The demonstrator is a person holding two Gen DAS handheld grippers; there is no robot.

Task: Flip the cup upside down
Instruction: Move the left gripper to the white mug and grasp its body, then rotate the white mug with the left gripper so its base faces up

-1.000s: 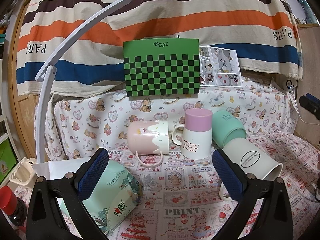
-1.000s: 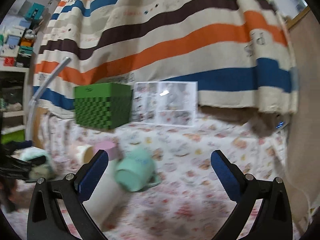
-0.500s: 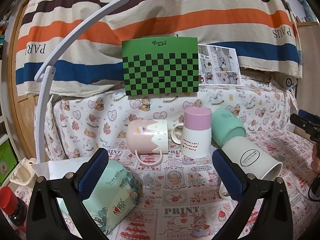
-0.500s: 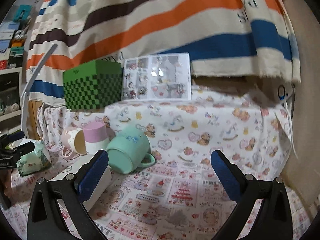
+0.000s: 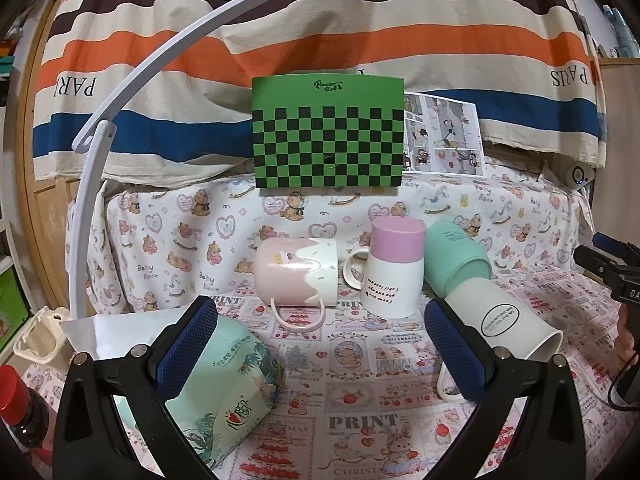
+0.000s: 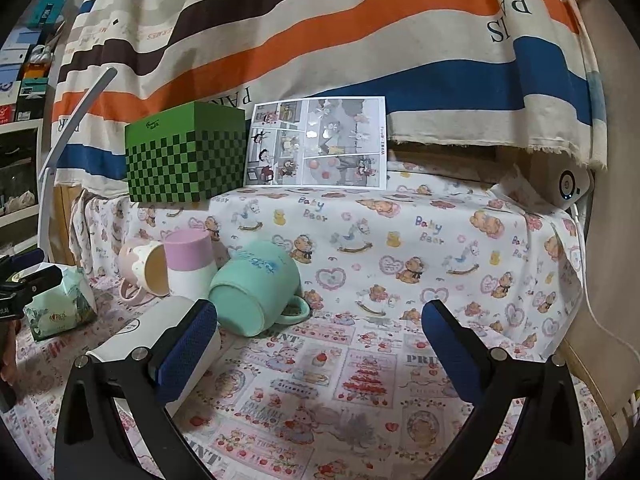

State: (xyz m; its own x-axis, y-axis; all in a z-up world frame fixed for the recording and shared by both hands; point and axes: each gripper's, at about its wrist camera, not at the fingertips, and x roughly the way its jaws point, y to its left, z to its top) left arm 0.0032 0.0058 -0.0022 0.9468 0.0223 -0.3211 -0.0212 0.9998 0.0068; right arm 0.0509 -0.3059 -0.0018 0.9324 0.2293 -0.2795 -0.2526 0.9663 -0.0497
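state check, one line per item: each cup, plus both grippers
pink drip mug: on its side, handle down
pink-topped mug: upside down
mint mug: tipped over, tilted
white mug: on its side
left gripper: open, empty
right gripper: open, empty

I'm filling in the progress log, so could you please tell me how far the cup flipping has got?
Done: the pink-and-white cup already stands upside down, base up. In hand: nothing; the left gripper and right gripper are both open and empty. Left: the pink drip mug, mint mug and white cup lie on their sides on the printed cloth, none gripped yet.
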